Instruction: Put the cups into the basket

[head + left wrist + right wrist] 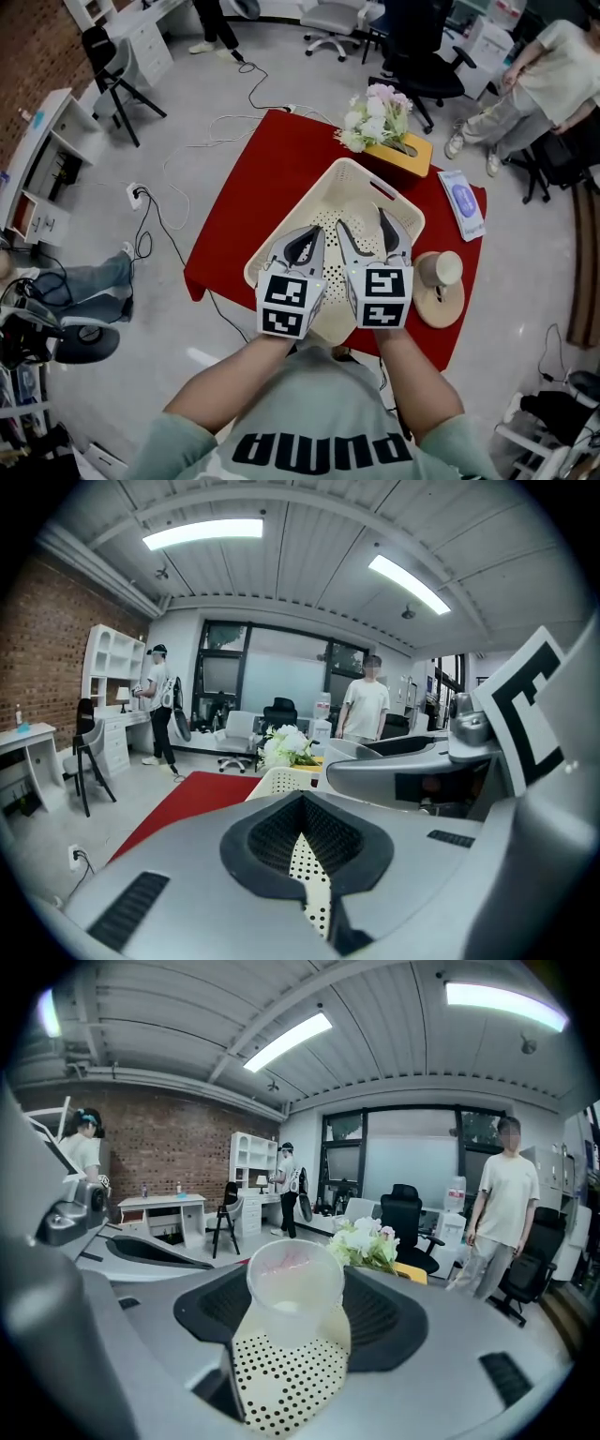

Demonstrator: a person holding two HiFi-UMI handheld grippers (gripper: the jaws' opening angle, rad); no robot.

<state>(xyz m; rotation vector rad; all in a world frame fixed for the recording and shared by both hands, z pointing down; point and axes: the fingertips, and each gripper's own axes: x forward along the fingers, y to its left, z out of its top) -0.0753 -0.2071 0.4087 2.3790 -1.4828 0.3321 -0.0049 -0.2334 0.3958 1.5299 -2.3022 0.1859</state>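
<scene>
Cup [295, 1288] is hanging clamped in the right gripper's [362, 223] jaws, directly above the basket [352, 192]; the left gripper's [314, 236] jaws are resting together, empty.

1 translucent cup [295, 1288], rim up, in jaws over cream perforated basket [361, 202], 1 beige cup [439, 269] beside it

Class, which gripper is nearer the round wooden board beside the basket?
Right. The right gripper hangs over the basket, just left of the round wooden board; the left gripper is farther left.
</scene>
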